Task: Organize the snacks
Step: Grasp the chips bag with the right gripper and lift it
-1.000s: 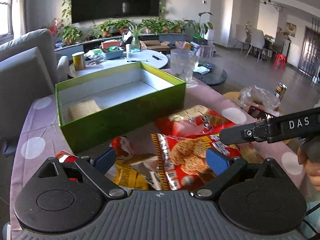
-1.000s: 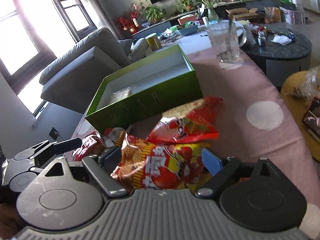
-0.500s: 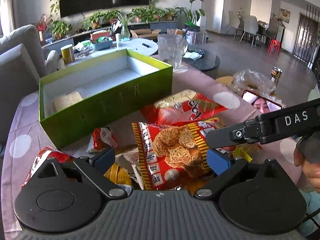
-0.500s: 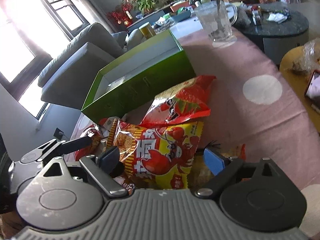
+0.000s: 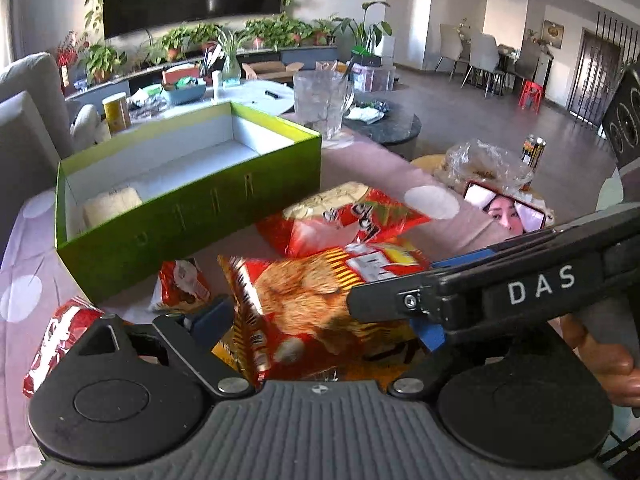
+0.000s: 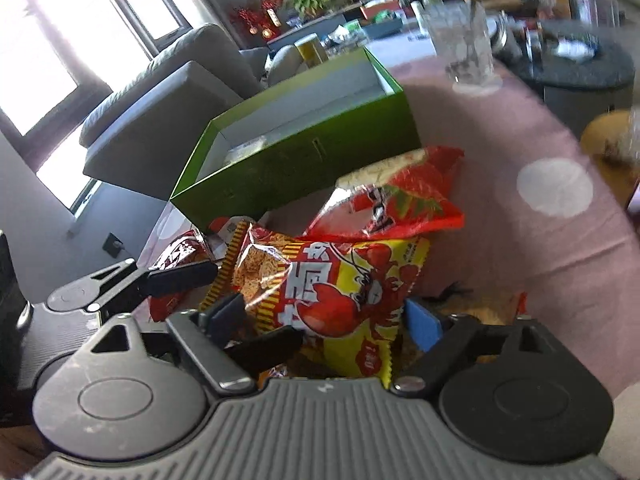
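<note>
A green box (image 5: 188,216) with a white inside stands on the pink dotted tablecloth and holds one pale snack (image 5: 112,205); it also shows in the right wrist view (image 6: 304,152). Several red snack bags lie in front of it. A red and yellow crayfish bag (image 6: 336,296) stands tilted between both grippers and also shows in the left wrist view (image 5: 312,304). My left gripper (image 5: 320,324) is open around it. My right gripper (image 6: 324,320) is open around the same bag, and it reaches across the left wrist view (image 5: 480,296). A red bag (image 5: 352,216) lies behind.
A glass mug (image 5: 320,104) stands behind the box on the table. A small red packet (image 5: 180,284) and another red bag (image 5: 60,340) lie at the left. A phone (image 5: 504,208) and a clear plastic bag (image 5: 484,160) sit at the right. A grey sofa (image 6: 160,100) is at the left.
The crayfish bag has risen from lying flat to standing tilted between the grippers. Both grippers have moved closer together around it, and the right gripper now reaches further across the left view.
</note>
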`<state>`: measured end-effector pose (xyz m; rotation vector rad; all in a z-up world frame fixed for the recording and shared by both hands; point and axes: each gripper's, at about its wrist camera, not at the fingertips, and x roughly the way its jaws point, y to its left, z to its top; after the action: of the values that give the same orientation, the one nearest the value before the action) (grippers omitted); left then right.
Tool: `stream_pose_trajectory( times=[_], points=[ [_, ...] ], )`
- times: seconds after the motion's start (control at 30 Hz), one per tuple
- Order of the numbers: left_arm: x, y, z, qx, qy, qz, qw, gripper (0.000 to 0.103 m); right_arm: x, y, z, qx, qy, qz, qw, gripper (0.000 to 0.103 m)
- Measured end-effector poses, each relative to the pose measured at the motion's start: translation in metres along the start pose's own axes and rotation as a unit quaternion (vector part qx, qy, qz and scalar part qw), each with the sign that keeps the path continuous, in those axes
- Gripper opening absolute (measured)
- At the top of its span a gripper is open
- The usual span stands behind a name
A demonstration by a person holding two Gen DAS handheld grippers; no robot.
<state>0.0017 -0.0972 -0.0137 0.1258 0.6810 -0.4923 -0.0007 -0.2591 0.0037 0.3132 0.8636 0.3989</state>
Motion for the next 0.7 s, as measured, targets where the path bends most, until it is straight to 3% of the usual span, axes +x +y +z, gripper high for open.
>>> stream_pose_trajectory(
  times=[0.13, 0.23, 0.33, 0.43, 0.6, 0.7],
  points=[
    [-0.015, -0.002, 0.008, 0.000, -0.023, -0.039, 0.9990, 0.085, -0.009, 0.004, 0.004, -0.003, -0.010, 0.021, 1.000, 0.069],
    [-0.022, -0.010, 0.012, 0.029, -0.045, -0.027, 0.9982, 0.085, -0.013, 0.011, 0.008, -0.014, -0.018, 0.040, 0.999, 0.064],
    [-0.021, -0.009, 0.013, 0.036, -0.043, -0.001, 0.9984, 0.087, -0.014, 0.020, 0.011, -0.038, -0.030, 0.025, 0.998, 0.064],
    [-0.018, 0.005, 0.012, 0.016, -0.026, 0.007, 0.9995, 0.091, -0.010, 0.017, 0.010, -0.037, -0.035, 0.005, 0.999, 0.064],
    [-0.018, 0.038, 0.003, -0.042, -0.022, 0.038, 0.9981, 0.097, -0.011, -0.002, 0.012, 0.009, -0.031, 0.011, 0.999, 0.065],
    [-0.021, 0.057, -0.001, -0.075, -0.022, 0.042, 0.9960, 0.099, -0.010, -0.008, 0.013, 0.028, -0.027, 0.014, 0.999, 0.072]
  ],
)
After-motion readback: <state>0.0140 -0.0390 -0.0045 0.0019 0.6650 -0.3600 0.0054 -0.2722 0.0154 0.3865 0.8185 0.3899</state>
